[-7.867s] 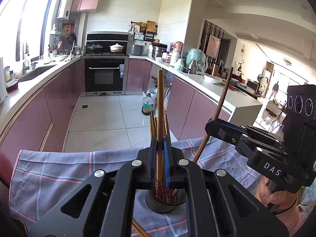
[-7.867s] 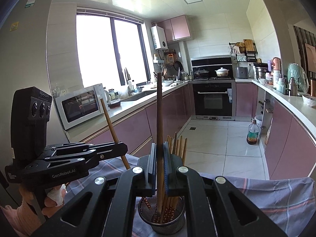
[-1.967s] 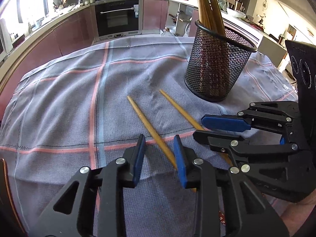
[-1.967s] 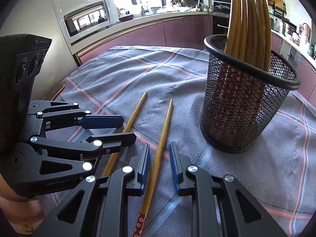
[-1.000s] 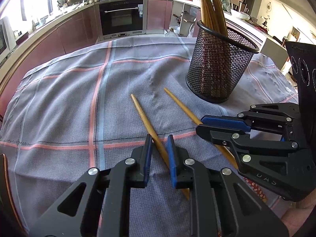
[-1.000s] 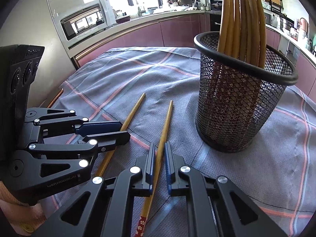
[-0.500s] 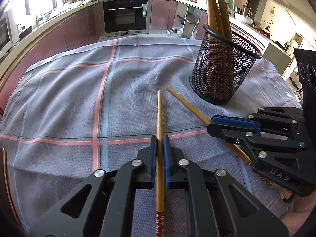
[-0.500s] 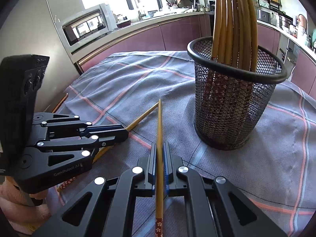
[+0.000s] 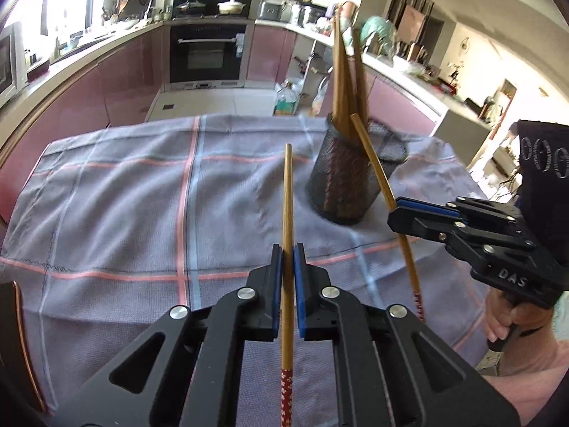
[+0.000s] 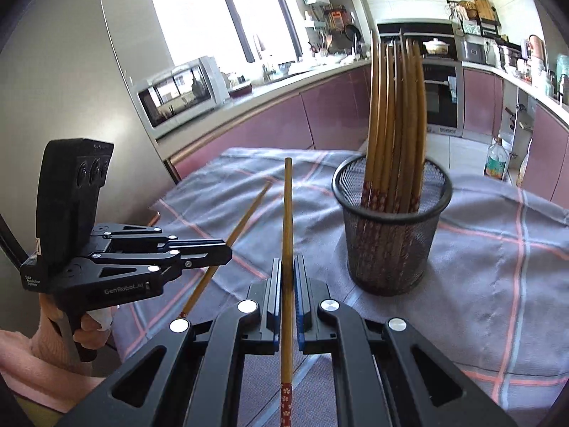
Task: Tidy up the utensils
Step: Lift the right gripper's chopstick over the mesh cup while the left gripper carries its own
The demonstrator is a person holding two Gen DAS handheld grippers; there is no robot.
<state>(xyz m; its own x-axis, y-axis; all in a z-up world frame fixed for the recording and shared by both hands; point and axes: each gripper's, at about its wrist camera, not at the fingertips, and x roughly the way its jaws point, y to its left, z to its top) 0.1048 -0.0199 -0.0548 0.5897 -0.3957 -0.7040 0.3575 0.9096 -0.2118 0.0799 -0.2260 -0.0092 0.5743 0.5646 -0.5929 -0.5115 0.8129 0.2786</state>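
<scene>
We note 2 grippers, each clamped on 1 chopstick. The left gripper [image 9: 288,252] pinches its chopstick [image 9: 287,199] between the blue pads, shaft running straight ahead past the fingertips, red patterned end trailing back toward the camera. The right gripper [image 10: 288,267] grips a second chopstick [image 10: 286,213] the same way. Both sticks are clear of the plaid cloth [image 9: 124,195]. The mesh holder [image 10: 391,235] (already packed with upright chopsticks) stands ahead and to the right of both grippers.
</scene>
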